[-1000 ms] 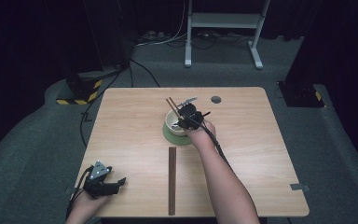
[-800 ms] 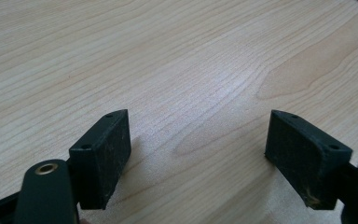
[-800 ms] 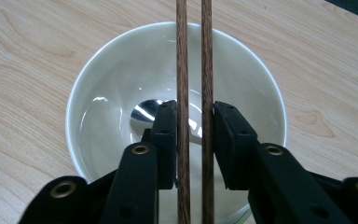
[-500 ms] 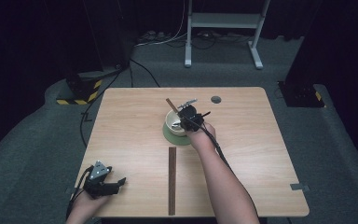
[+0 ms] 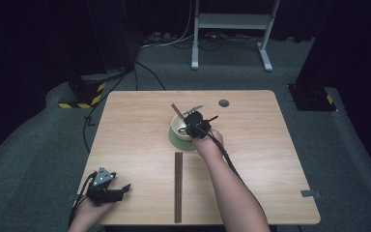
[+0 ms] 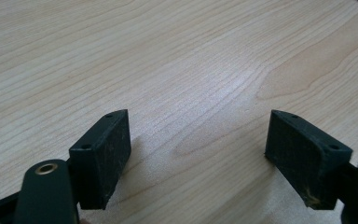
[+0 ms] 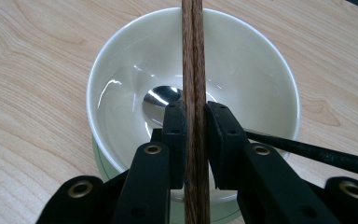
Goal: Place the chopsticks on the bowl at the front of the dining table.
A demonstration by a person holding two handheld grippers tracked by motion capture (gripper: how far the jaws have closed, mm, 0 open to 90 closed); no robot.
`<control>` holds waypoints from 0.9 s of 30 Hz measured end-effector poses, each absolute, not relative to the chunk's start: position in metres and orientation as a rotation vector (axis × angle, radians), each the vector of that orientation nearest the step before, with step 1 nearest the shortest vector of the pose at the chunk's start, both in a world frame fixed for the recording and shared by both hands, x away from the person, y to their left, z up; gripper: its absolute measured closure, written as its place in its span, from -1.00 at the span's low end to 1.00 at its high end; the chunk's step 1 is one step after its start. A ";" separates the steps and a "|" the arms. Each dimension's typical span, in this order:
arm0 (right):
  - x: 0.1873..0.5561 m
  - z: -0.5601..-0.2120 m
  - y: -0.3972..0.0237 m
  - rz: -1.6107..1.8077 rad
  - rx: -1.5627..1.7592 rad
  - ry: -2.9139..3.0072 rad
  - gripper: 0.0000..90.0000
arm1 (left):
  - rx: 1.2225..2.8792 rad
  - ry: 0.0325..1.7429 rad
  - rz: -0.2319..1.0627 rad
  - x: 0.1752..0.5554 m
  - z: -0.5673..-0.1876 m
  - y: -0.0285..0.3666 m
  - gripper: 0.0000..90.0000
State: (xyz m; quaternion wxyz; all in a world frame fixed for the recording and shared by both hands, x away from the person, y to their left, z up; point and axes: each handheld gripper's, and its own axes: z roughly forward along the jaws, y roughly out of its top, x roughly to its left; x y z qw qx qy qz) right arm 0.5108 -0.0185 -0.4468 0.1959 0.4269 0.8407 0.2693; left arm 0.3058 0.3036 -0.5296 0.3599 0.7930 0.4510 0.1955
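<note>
A white bowl [image 7: 121, 93] stands on a green saucer [image 5: 174, 141] at the middle of the table, with a metal spoon [image 7: 161, 95] lying inside it. Over the bowl [image 5: 179, 127], my right gripper [image 7: 195, 109] is shut on a pair of dark wooden chopsticks [image 7: 193, 56]. Its jaws have just been closing, with the sticks between the pads. From above, the chopsticks [image 5: 176, 110] slant up and to the left out of the right gripper [image 5: 193, 123]. At the front left corner my left gripper [image 5: 123, 189] rests open, and nothing but bare wood lies between the jaws of the left gripper [image 6: 198, 140].
A second pair of dark chopsticks [image 5: 178, 186] lies straight on the table [image 5: 280, 164], running from the saucer toward the front edge. A round cable hole [image 5: 223, 103] sits near the far edge. Cables and a white stand are on the floor beyond.
</note>
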 end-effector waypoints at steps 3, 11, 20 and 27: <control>0.510 -0.447 -0.019 0.765 1.208 2.354 0.59 | 2.041 1.163 0.505 0.306 -0.530 0.303 -0.50; 0.491 -0.430 -0.039 0.892 1.193 2.309 0.49 | 2.038 1.167 0.519 0.303 -0.529 0.302 -0.46; 0.439 -0.437 -0.109 1.056 1.143 2.193 0.97 | 2.061 1.186 0.558 0.303 -0.523 0.287 0.19; 0.419 -0.466 -0.138 1.129 1.133 2.164 1.00 | 2.025 1.205 0.578 0.326 -0.509 0.257 0.62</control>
